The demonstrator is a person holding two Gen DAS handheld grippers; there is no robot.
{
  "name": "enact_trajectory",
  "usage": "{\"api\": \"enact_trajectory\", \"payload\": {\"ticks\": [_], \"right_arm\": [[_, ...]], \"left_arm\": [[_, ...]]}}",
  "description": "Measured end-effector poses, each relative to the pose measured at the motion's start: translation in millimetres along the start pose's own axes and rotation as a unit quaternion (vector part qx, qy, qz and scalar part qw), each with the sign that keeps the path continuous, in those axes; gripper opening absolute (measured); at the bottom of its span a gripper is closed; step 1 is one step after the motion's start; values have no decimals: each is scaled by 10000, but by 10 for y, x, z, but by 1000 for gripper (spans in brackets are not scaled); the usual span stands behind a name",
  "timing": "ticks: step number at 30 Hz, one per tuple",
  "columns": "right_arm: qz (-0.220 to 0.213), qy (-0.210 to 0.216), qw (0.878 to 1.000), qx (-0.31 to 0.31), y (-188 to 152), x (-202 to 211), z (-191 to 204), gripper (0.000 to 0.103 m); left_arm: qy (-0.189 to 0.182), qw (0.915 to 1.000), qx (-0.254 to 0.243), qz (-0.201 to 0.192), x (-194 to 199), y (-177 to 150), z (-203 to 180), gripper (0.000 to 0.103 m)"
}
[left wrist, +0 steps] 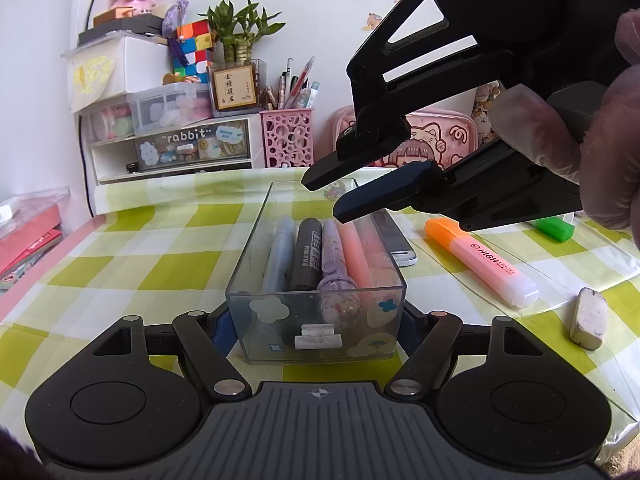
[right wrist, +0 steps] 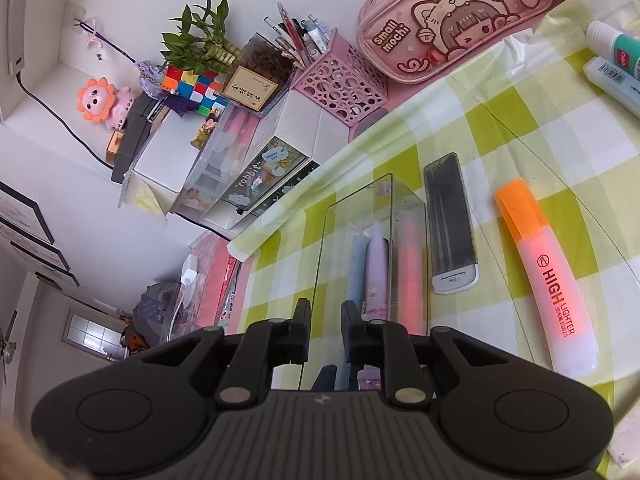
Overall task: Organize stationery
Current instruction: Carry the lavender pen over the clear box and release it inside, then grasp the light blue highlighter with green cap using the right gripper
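Observation:
A clear rectangular box (left wrist: 248, 264) stands on the green checked cloth, and my left gripper (left wrist: 314, 320) is shut on its near end, one finger on each side wall. Inside lie several markers: a blue-grey one, a black one (left wrist: 306, 258), a lilac one and a pink one (left wrist: 356, 252). My right gripper (left wrist: 324, 198) hovers over the far half of the box, its jaws a narrow gap apart with nothing between them. The right wrist view looks down past this gripper (right wrist: 326, 320) into the box (right wrist: 360, 200). An orange-capped pink highlighter (left wrist: 480, 264) (right wrist: 548, 276) lies to the right of the box.
A flat black-and-white case (right wrist: 450, 224) lies against the box's right side. A worn eraser (left wrist: 588, 318), a green cap (left wrist: 554, 228) and glue tubes (right wrist: 616, 48) sit further right. Behind stand a pink pen holder (left wrist: 286, 138), a pink pencil pouch (right wrist: 452, 16) and a drawer unit (left wrist: 172, 148).

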State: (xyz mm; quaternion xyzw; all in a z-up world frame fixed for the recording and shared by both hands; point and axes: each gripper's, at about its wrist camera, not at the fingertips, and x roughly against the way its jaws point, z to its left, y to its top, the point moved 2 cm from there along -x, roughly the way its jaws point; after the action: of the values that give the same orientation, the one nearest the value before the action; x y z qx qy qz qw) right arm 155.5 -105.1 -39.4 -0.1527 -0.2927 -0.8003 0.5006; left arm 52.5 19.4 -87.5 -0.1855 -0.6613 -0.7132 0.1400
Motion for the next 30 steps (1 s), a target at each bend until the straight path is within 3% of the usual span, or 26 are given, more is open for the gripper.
{"api": "enact_trajectory", "payload": {"ticks": [9,15,30], "right_arm": [[-213,-168,9995,144,25,118,-19,25],[-524,-605,9961,377,61,242,-68,40],[-1094,-1291,9833,666,178,720,-451,56]], "left_arm": [[2,10000,1,0,1,-2,-3,73],[3,10000,0,-1,1,-2,-3,73],[4,10000,-3,0,0,-2,-2,73]]}}
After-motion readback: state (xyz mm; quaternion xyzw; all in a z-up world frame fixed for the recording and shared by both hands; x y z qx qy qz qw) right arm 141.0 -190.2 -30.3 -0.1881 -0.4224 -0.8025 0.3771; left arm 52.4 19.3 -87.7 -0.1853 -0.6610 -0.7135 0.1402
